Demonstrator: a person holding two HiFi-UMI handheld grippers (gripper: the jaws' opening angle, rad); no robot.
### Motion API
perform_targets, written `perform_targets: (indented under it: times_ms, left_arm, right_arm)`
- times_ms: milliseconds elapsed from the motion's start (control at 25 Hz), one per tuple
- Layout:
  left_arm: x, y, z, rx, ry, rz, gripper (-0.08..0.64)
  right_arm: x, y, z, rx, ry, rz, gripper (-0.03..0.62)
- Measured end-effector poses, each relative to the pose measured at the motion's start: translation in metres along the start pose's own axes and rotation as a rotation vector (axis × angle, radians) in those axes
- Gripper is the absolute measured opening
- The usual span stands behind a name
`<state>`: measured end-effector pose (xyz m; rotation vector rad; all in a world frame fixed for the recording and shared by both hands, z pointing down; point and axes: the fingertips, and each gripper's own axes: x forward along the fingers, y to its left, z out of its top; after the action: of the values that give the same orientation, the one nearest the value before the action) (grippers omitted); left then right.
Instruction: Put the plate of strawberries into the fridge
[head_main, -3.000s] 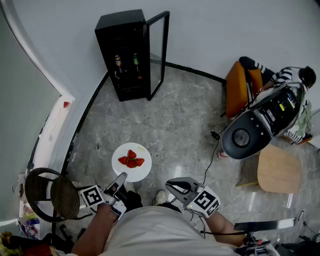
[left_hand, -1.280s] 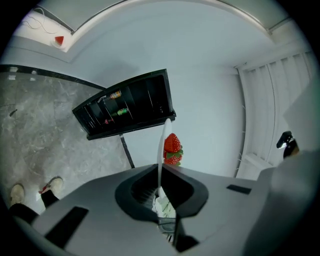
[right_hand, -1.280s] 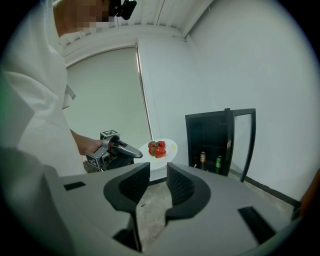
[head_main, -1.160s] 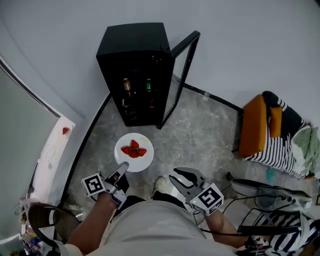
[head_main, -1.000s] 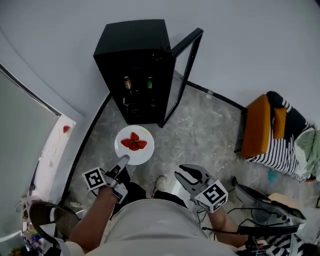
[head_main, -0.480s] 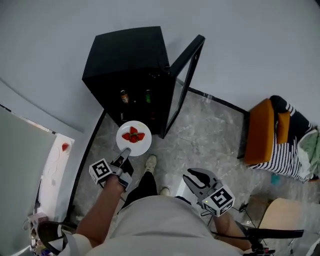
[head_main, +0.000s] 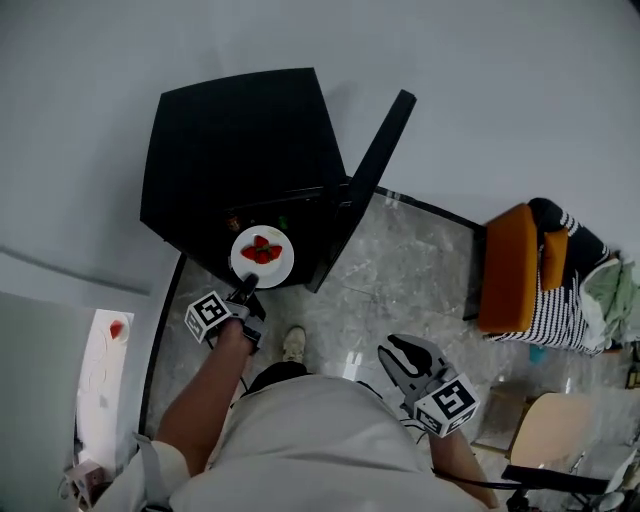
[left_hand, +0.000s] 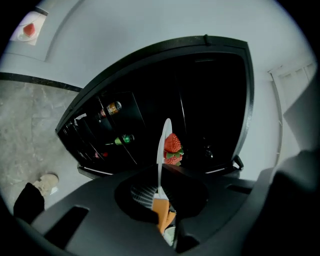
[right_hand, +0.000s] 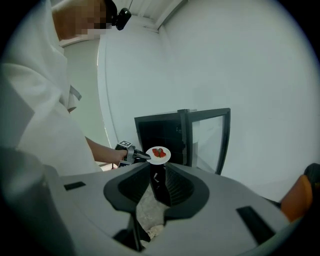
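A white plate (head_main: 262, 257) with strawberries (head_main: 260, 251) hangs level at the open front of the black fridge (head_main: 235, 140). My left gripper (head_main: 247, 287) is shut on the plate's near rim. In the left gripper view the plate (left_hand: 162, 142) shows edge-on, clamped between the jaws (left_hand: 160, 192), with the strawberries (left_hand: 173, 148) on its right face and the dark fridge interior behind. My right gripper (head_main: 397, 347) hangs low at my right side, shut and holding nothing. Its own view shows the plate (right_hand: 158, 154) ahead of its closed jaws (right_hand: 156, 176).
The fridge door (head_main: 368, 188) stands open to the right of the plate. Bottles (left_hand: 113, 107) lie on the fridge's shelves at the left. An orange chair (head_main: 508, 266) with striped fabric (head_main: 558, 295) is at the right. My shoe (head_main: 292, 344) is on the marble floor.
I have walked up to the fridge. The left gripper has carried the plate forward from above the floor to the fridge's open front. The right gripper stays shut at my side.
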<state>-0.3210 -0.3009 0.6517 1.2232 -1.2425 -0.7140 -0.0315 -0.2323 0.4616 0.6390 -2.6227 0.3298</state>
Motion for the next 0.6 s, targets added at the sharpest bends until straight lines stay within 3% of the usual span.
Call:
perform_targets:
  times_ms: [600]
  left_arm:
    - [0.113,0.064,0.068,0.003,0.021,0.152,0.021]
  right_arm:
    - [0.033,-0.034,0.019,0.081,0.066,-0.138,0.106]
